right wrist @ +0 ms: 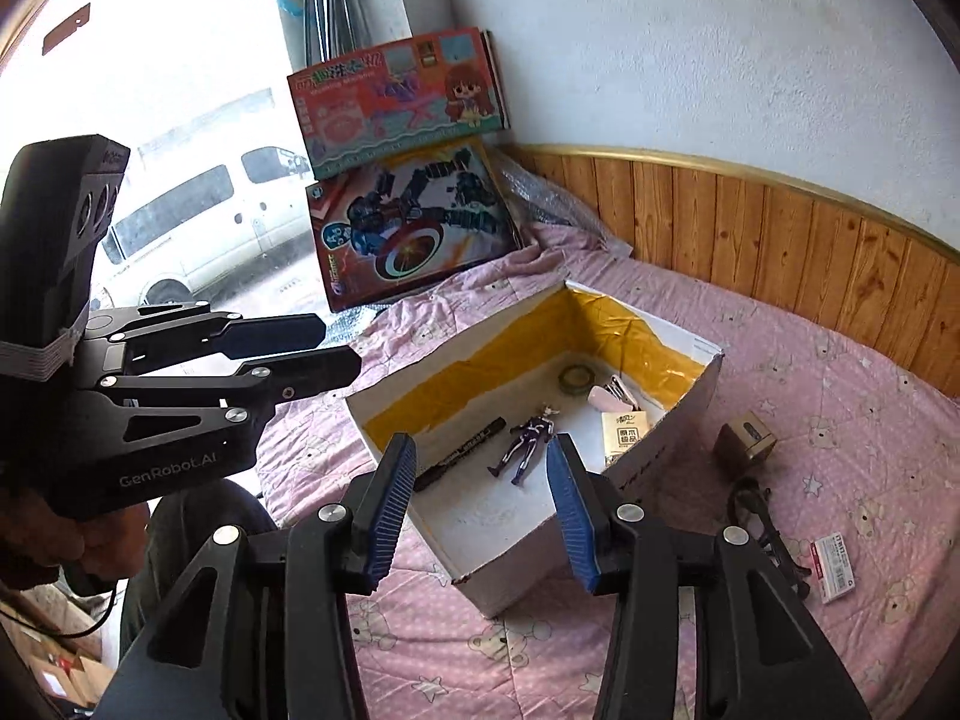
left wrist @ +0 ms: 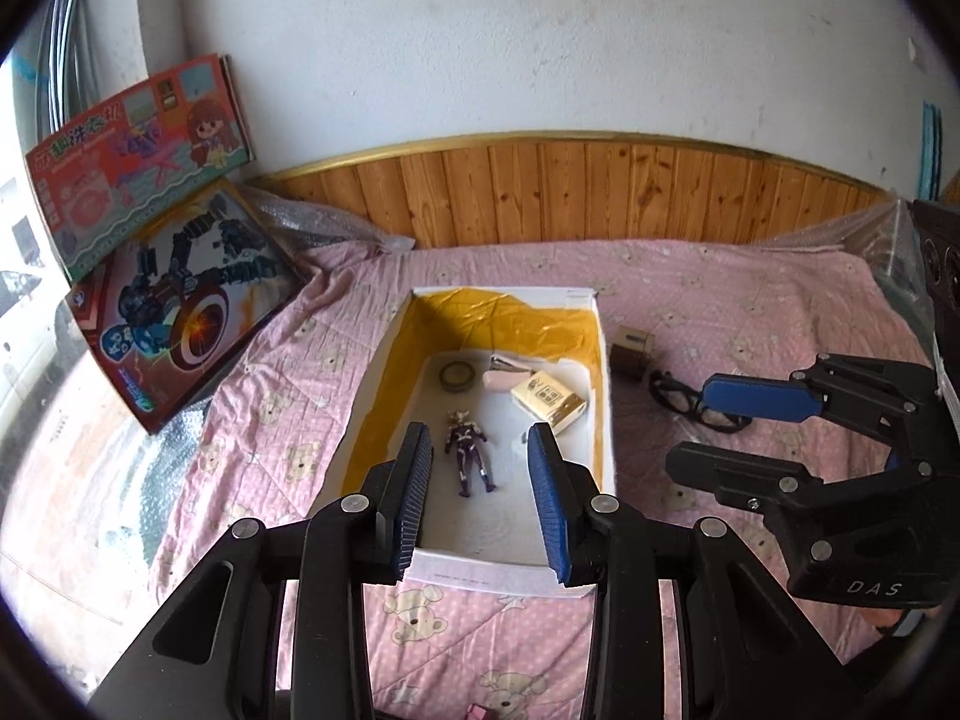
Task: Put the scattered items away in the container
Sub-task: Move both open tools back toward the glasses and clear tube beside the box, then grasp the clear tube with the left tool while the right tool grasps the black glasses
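The left gripper (left wrist: 480, 492) is spread wide and empty; so is the right gripper (right wrist: 483, 504). Just ahead, between the fingers of each, a toy figure (left wrist: 468, 459) lies in the white box (left wrist: 372, 396), a black marker (right wrist: 462, 453) beside it. Right of the right gripper, black glasses (right wrist: 762, 525) and a small cardboard box (right wrist: 744, 438) lie outside it on the pink quilt (right wrist: 840, 396).

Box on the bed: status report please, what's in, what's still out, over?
Both tools, left and right, open, empty. Box holds figure, marker, tape roll. Glasses, small carton, eraser still on bedspread. Nothing blocking.
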### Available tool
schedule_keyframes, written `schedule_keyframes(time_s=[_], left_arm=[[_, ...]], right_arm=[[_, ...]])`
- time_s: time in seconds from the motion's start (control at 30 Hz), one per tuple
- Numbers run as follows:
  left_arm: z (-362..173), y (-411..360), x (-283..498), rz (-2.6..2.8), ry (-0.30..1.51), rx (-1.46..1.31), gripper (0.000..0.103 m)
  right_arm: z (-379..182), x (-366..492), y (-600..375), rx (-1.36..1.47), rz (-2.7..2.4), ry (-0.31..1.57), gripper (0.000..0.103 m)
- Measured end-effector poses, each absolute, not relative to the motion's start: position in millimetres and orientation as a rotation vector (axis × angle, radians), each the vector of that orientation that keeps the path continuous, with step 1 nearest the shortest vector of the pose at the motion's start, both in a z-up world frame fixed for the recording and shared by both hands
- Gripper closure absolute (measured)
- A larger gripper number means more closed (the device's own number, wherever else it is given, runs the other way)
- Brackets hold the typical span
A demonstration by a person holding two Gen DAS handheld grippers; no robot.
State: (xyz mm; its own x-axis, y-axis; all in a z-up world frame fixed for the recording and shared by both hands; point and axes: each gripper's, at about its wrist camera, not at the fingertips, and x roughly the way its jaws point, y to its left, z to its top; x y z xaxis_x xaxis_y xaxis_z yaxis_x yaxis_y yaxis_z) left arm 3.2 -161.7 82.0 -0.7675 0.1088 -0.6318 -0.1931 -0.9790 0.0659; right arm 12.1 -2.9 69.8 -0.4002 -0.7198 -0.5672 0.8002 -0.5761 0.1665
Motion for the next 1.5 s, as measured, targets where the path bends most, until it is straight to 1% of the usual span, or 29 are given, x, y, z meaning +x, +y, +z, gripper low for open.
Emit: schedule_keyframes(time_s=[0.27, 0.33, 0.4, 0.5, 0.67, 0.87, 0.97, 1.1, 1.2, 1.27, 1.33, 1.37, 1.4, 1.47, 1.5], left_arm=[[61, -110, 40, 2.717, 0.150, -0.906, 0.065], [56, -100, 44, 2.702, 0.110, -0.905, 0.062], [47, -91, 44, 2.683, 0.051, -0.927, 0.061], [32, -75, 36, 2.637, -0.006, -0.988, 0.060], [10, -42, 17, 2.575, -0.035, -1.055, 0.060], [-12, -7, -24, 2.501, -0.131, -1.134, 0.058], [-31, 7, -49, 2.461, -0.190, -1.218, 0.058], [-55, 12, -73, 2.452, -0.254, -1.310, 0.058], [-73, 11, -87, 2.431, -0.319, -1.381, 0.058], [-82, 10, -95, 2.419, -0.349, -1.411, 0.058], [-90, 10, -102, 2.414, -0.373, -1.435, 0.058], [-93, 10, -105, 2.407, -0.381, -1.444, 0.058], [-97, 10, -109, 2.409, -0.382, -1.463, 0.058], [-106, 11, -119, 2.390, -0.403, -1.492, 0.058], [-110, 12, -124, 2.371, -0.425, -1.503, 0.058]], right_arm=[[50, 36, 54, 0.700, -2.128, 0.037, 0.056], [43, 36, 70, 0.715, -2.147, -0.004, 0.055], [34, 35, 85, 0.740, -2.170, -0.047, 0.055], [19, 29, 106, 0.784, -2.216, -0.098, 0.054], [-7, 7, 136, 0.886, -2.291, -0.159, 0.054], [-36, -25, 165, 1.017, -2.356, -0.211, 0.054], [-43, -47, 166, 1.057, -2.359, -0.144, 0.054], [-51, -85, 155, 1.121, -2.340, 0.049, 0.053], [-63, -116, 131, 1.174, -2.250, 0.268, 0.053], [-73, -130, 110, 1.169, -2.179, 0.442, 0.049], [-84, -143, 91, 1.162, -2.096, 0.584, 0.042], [-91, -150, 83, 1.164, -2.065, 0.637, 0.042], [-98, -157, 77, 1.169, -2.037, 0.673, 0.042], [-113, -172, 71, 1.213, -1.989, 0.685, 0.042], [-120, -180, 71, 1.245, -1.981, 0.672, 0.046]])
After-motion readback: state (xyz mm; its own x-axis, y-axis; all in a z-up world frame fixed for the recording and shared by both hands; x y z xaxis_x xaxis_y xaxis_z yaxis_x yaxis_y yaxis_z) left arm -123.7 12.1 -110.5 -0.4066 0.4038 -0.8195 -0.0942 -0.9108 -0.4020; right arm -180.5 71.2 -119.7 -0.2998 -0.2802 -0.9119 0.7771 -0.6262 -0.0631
